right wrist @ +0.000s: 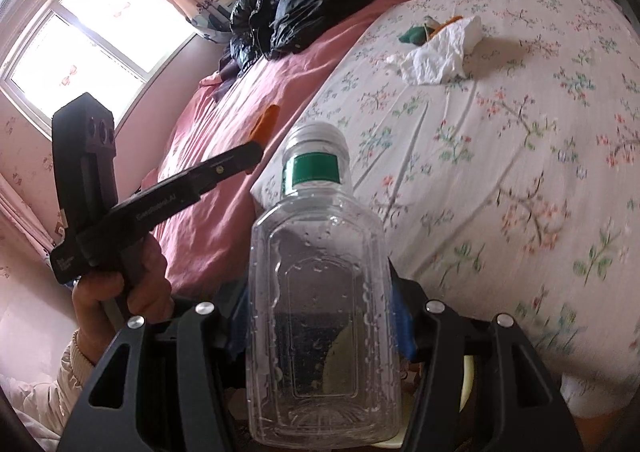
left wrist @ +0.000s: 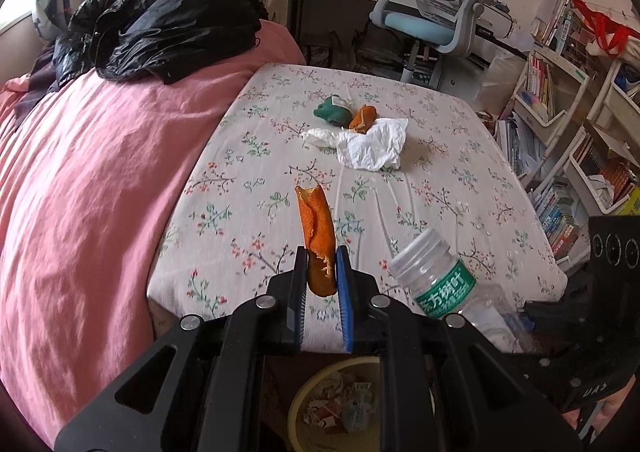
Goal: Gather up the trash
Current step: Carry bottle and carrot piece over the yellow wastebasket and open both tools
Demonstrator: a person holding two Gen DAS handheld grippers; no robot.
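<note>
In the right wrist view we cannot see the fingers of the right gripper (right wrist: 324, 316); the clear bottle (right wrist: 320, 292) hides them. The flowered sheet (right wrist: 540, 211) on the right is blurred. Under the left gripper (left wrist: 322, 280), the yellow bin (left wrist: 296, 404) is partly hidden and cut off by the edge.

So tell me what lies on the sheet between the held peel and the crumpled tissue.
Nothing: in the left wrist view only bare floral sheet lies between orange peel and tissue.

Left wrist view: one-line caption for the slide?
Left gripper shut on an orange peel above the trash bin; tissue remains on the floral bedsheet.
</note>
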